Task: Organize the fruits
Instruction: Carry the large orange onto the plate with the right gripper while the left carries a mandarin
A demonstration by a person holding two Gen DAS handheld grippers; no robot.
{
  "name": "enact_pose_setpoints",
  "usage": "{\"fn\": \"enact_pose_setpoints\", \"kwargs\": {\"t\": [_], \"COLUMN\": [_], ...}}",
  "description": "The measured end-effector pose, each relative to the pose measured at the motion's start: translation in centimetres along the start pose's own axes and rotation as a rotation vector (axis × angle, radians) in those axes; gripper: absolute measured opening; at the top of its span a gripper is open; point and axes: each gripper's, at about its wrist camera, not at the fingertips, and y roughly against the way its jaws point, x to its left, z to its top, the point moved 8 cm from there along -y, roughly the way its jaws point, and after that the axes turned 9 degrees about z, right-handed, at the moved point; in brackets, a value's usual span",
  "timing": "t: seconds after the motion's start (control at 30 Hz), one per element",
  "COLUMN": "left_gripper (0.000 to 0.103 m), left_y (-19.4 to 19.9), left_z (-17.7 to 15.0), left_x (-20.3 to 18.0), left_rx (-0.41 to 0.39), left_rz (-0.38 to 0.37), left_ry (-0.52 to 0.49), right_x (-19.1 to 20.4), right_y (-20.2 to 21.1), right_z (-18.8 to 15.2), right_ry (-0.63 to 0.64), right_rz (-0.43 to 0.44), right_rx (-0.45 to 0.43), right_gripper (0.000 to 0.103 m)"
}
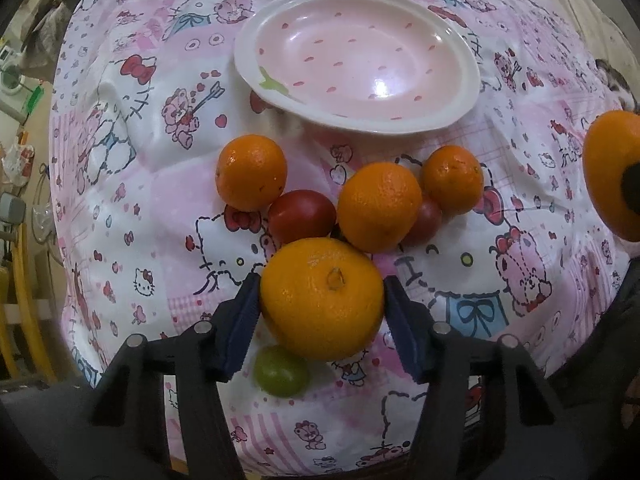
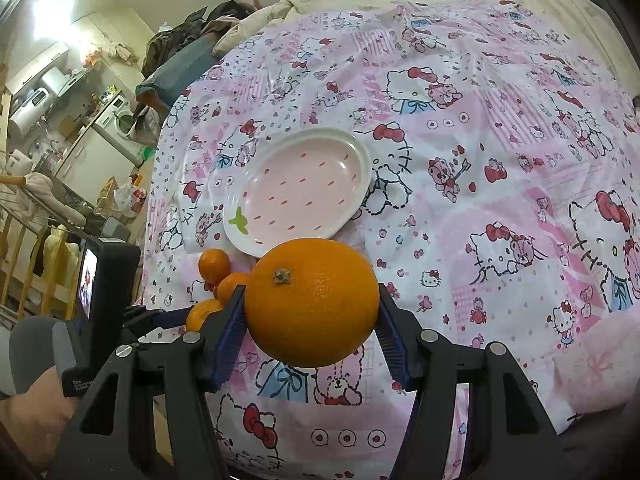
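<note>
Gripping a large orange [image 1: 322, 299], the left gripper [image 1: 320, 300] has its two blue-padded jaws pressed against the fruit's left and right sides, so the orange sits squarely between them. The fruit is round with no clear long axis, and its small navel dimple faces the camera. Just below it lies a green grape [image 1: 281, 370] on the cartoon-print pink bedsheet [image 1: 120, 208]. Just beyond the held orange, a tight cluster touches together: three smaller oranges [image 1: 251, 172] and two red tomatoes [image 1: 301, 216]. Farther on, just beyond the cluster, rests an oval pink plate [image 1: 357, 60] with a white rim.

The right gripper [image 2: 312, 308] is likewise clamped on a second orange [image 2: 312, 302], centred between its jaws, with the brown stem end turned toward the camera. Bare sheet spreads wide to its right, while the cluster and the bed's edge lie close on its left.
</note>
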Motion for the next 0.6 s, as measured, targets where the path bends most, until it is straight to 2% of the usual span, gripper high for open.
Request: {"fn": "enact_pose_setpoints", "kwargs": {"t": [0.2,0.6], "left_gripper": [0.053,0.053], "left_y": [1.2,6.5], "left_z": [-0.3,-0.6], "left_x": [1.2,4.3], "left_rx": [-0.018,-0.120], "left_rz": [-0.037,-0.058], "left_ry": [0.038,0.093], "right_x": [0.1,-0.1], "right_y": [-0.1,0.4], "right_z": [0.0,0.4], "right_ry": [0.009,-0.006], "right_rz": [-0.005,0.009], "right_rx": [-0.001,-0.021], "right_gripper": [0.062,0.063]}}
